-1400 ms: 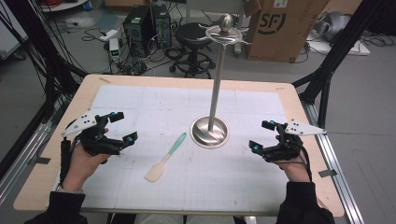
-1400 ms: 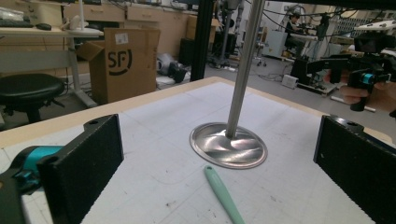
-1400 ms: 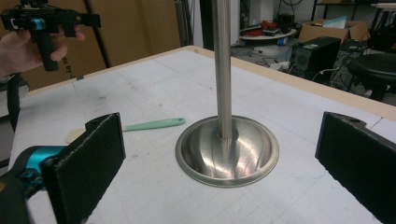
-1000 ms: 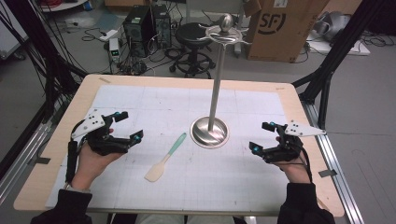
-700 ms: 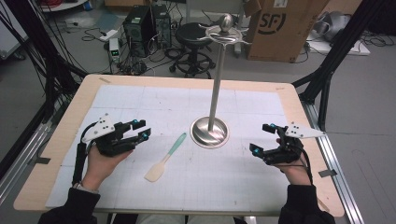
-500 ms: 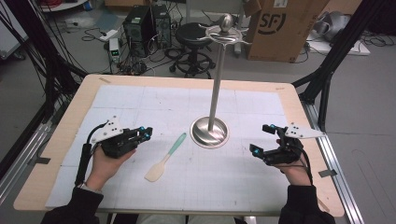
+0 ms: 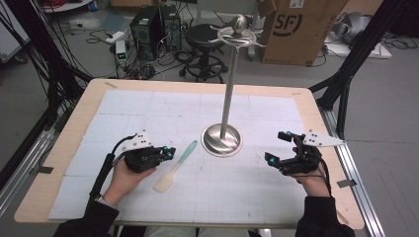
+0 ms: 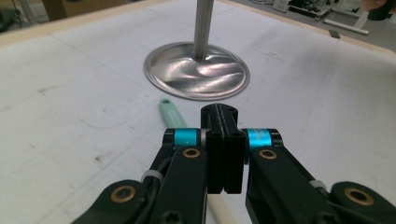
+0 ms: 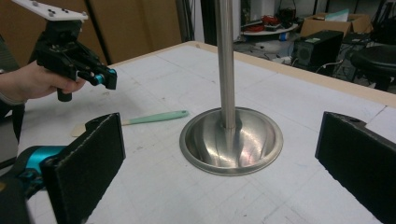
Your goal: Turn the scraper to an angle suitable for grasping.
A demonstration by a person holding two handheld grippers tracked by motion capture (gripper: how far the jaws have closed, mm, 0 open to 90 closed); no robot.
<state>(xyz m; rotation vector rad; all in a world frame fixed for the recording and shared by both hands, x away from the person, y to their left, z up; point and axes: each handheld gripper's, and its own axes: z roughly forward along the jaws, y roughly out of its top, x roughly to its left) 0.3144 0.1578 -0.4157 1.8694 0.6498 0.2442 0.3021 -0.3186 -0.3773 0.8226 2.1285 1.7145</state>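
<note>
My left gripper hangs just above the table beside the spatula; its jaws are clenched flat against each other with nothing between them, as the left gripper view shows plainly, the green handle running off beyond the tips toward the metal stand; the closing happened just now, and the spatula stayed out of it. The spatula lies flat on the white gridded mat, its pale blade toward me and its handle slanting up toward the round base of the stand, near it but not touching; my left jaws sit just to the left of the handle, and I cannot tell whether they brush it. My right gripper is well apart on the other side of the stand; its jaws are released and stand wide, their black pads framing the stand's base with nothing held.
</note>
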